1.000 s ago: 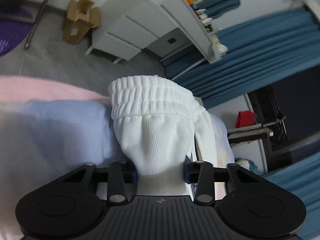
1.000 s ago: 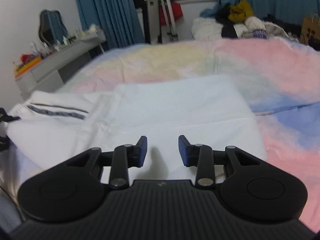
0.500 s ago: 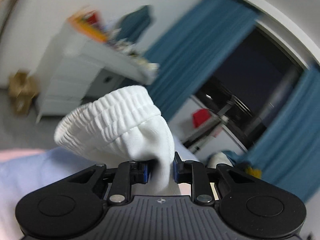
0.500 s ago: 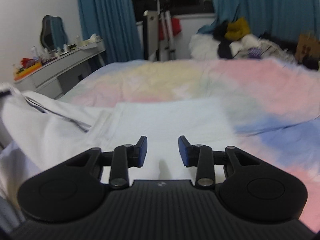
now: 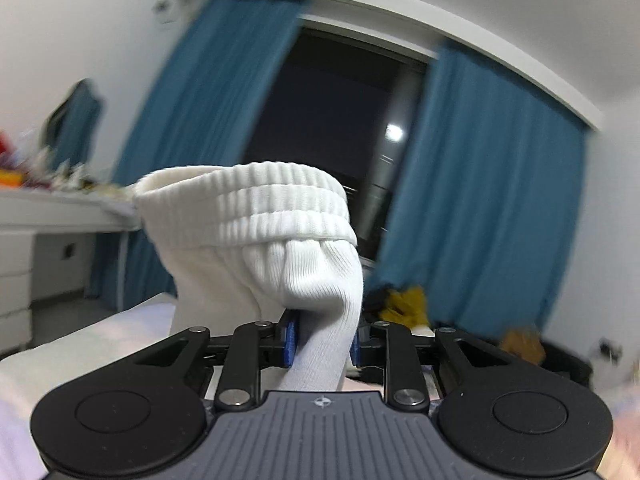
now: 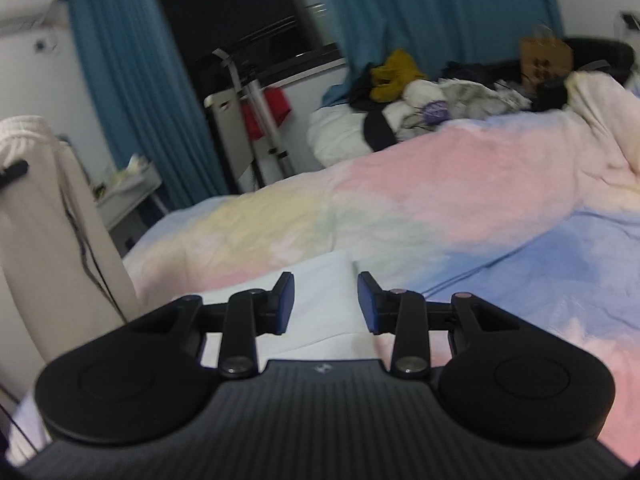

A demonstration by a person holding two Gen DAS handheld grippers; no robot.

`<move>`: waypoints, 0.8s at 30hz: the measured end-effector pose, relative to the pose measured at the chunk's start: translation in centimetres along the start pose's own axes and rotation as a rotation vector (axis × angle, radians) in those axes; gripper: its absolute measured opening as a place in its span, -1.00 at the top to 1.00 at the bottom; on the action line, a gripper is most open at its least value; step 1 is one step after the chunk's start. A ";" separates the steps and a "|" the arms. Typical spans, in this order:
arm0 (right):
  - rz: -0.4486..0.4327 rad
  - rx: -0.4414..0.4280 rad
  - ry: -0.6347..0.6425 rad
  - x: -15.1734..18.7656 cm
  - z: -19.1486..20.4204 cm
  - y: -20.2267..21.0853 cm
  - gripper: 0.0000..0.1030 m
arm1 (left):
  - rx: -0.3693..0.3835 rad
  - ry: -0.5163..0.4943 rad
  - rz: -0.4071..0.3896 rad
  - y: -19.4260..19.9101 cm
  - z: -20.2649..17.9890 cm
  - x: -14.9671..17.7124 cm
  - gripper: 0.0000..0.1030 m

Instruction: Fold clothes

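Note:
My left gripper (image 5: 322, 342) is shut on the white garment (image 5: 280, 256), pinching it just below its ribbed elastic waistband (image 5: 256, 210), and holds it lifted high above the bed. In the right wrist view the same garment (image 6: 44, 240) hangs down at the far left, with a dark stripe along its side. My right gripper (image 6: 325, 303) is open and empty, just above the part of the white garment (image 6: 320, 308) that still lies on the pastel bedspread (image 6: 460, 208).
A pile of other clothes (image 6: 432, 100) lies at the far end of the bed. A white dresser (image 5: 36, 240) stands on the left. Blue curtains (image 5: 480, 200) frame a dark window. A clothes rack (image 6: 256, 112) with a red item stands by the window.
My left gripper has swung upward and turned toward the window, lifting the waistband off the bed. My right gripper has tilted up slightly and stays open over the fabric.

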State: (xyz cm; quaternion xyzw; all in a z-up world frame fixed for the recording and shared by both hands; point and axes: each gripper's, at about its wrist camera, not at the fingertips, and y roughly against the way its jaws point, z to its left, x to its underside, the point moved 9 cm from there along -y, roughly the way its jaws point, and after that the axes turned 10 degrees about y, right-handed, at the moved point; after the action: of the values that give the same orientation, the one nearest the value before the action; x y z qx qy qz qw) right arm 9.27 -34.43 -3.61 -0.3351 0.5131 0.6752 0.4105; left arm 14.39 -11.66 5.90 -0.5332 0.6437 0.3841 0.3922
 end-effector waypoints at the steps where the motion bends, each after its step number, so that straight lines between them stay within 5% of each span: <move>1: -0.005 -0.002 -0.031 -0.1 -0.8 0.0 0.24 | 0.019 -0.035 0.017 -0.8 -1.9 1.6 0.50; 7: -0.022 -0.054 -0.238 -0.1 -5.0 -0.3 0.23 | 0.116 -0.242 0.177 -3.9 -8.3 16.3 0.51; 11: 0.047 -0.111 -0.365 1.4 -6.8 -2.3 0.23 | 0.133 -0.456 0.320 -4.8 -10.3 24.3 0.50; 14: 0.072 -0.218 -0.452 1.8 -6.6 -3.6 0.23 | 0.173 -0.521 0.347 -4.6 -10.7 25.0 0.35; 18: 0.091 -0.327 -0.506 1.3 -5.6 -5.2 0.24 | 0.223 -0.587 0.380 -3.6 -8.7 24.0 -0.25; 24: 0.100 -0.322 -0.499 1.2 -4.4 -5.7 0.19 | 0.147 -0.725 0.439 2.2 -0.8 22.4 -0.28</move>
State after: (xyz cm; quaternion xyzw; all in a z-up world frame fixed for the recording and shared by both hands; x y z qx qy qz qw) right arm 14.02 -37.69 -8.21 -0.1940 0.2985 0.8289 0.4315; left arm 9.37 -20.69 -14.12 -0.1847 0.5879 0.5742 0.5390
